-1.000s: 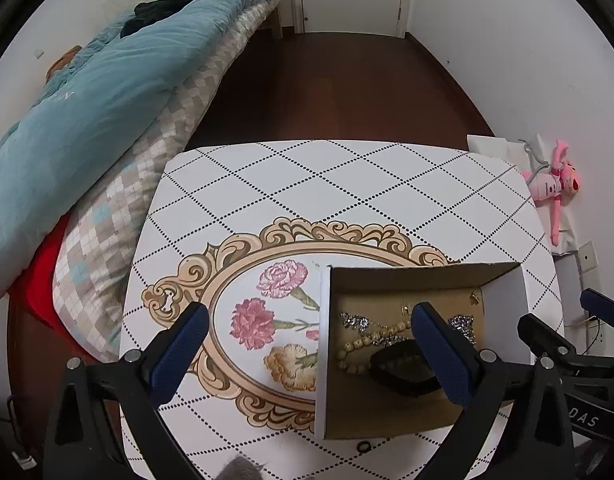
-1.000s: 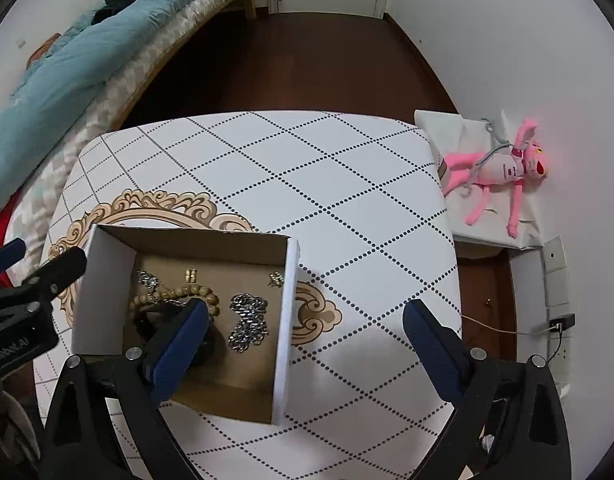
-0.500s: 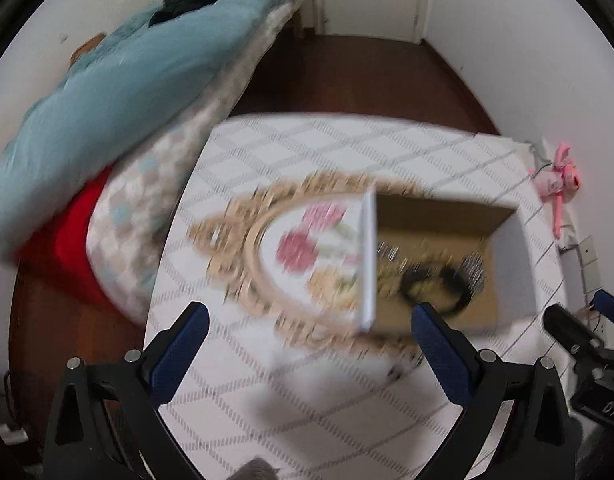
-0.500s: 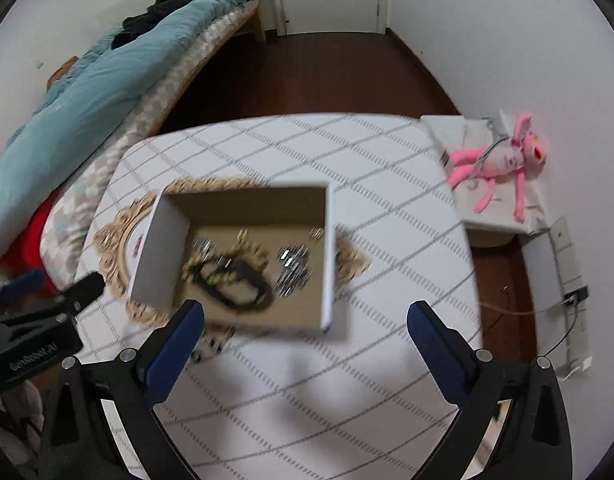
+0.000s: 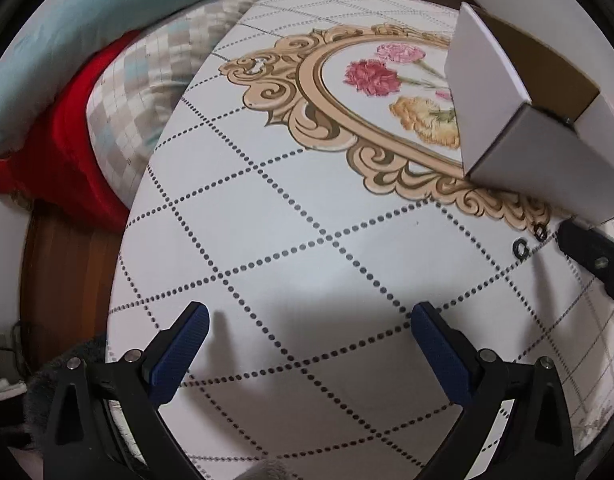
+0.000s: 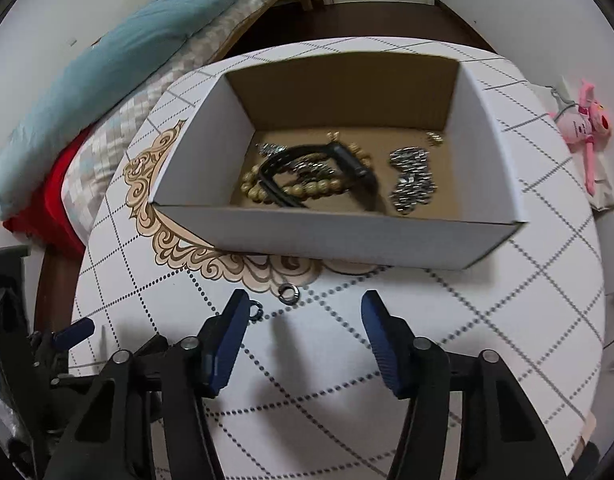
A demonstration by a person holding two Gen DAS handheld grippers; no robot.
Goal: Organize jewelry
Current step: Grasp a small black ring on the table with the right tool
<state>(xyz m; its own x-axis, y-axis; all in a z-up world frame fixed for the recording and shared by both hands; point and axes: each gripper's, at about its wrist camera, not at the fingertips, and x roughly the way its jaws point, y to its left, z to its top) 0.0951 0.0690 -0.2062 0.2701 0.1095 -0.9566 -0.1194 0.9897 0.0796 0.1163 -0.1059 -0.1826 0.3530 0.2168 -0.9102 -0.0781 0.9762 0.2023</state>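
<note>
— So where is the jewelry?
— Beads (image 6: 307, 190) and chains (image 6: 411, 178) lie in the box (image 6: 335, 236). Two rings (image 6: 287, 293) sit on the tabletop (image 6: 487, 312) beside it.
— And the grippers?
— Left gripper (image 5: 307, 332) and right gripper (image 6: 305, 322) both gape wide, holding nothing. A bed (image 6: 119, 60) is nearby.

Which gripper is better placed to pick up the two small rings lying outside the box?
Right gripper: open, the rings lie just ahead of it. Left gripper faces bare tabletop.
</note>
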